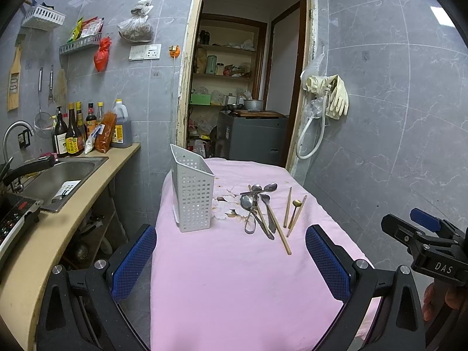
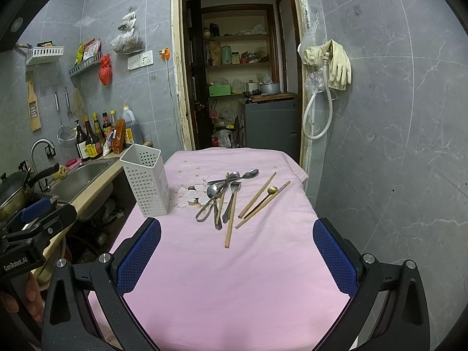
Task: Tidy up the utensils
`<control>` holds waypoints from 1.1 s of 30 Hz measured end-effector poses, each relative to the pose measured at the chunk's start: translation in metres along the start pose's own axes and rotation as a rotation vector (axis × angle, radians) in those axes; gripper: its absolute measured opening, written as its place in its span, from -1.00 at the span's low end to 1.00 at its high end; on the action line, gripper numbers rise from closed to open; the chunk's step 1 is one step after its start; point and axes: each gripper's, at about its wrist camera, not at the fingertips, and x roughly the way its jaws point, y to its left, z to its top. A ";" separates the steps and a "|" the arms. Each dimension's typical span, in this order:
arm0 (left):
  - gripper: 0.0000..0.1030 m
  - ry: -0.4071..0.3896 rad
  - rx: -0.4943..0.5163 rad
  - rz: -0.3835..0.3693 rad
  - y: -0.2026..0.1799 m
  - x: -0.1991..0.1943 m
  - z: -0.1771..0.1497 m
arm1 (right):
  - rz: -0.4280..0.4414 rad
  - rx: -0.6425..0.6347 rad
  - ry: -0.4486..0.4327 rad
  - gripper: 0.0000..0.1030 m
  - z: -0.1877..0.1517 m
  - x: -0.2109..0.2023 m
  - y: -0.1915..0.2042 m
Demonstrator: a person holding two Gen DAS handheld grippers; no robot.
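- My left gripper hangs over the near end of the pink tablecloth; jaws wide apart, nothing between them.
- My right gripper likewise, jaws spread and holding nothing.
- White perforated utensil holder stands upright on the cloth's left side, nearest the counter.
- Just right of the holder: a heap of metal spoons, overlapping, handles toward me.
- Wooden chopsticks lie partly in that heap and beside it on the right; a small gold spoon sits between two of them.
- Sink and sauce bottles on the counter, far left.
- Rubber gloves hang on the wall by the doorway.
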 end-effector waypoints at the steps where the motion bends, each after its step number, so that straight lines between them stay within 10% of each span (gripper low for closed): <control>1: 0.99 0.000 -0.001 -0.002 0.003 -0.001 0.001 | 0.000 0.000 0.000 0.98 0.000 0.000 0.000; 33: 0.99 0.025 0.007 -0.006 0.007 0.016 0.013 | -0.019 0.020 0.029 0.98 0.003 0.026 0.000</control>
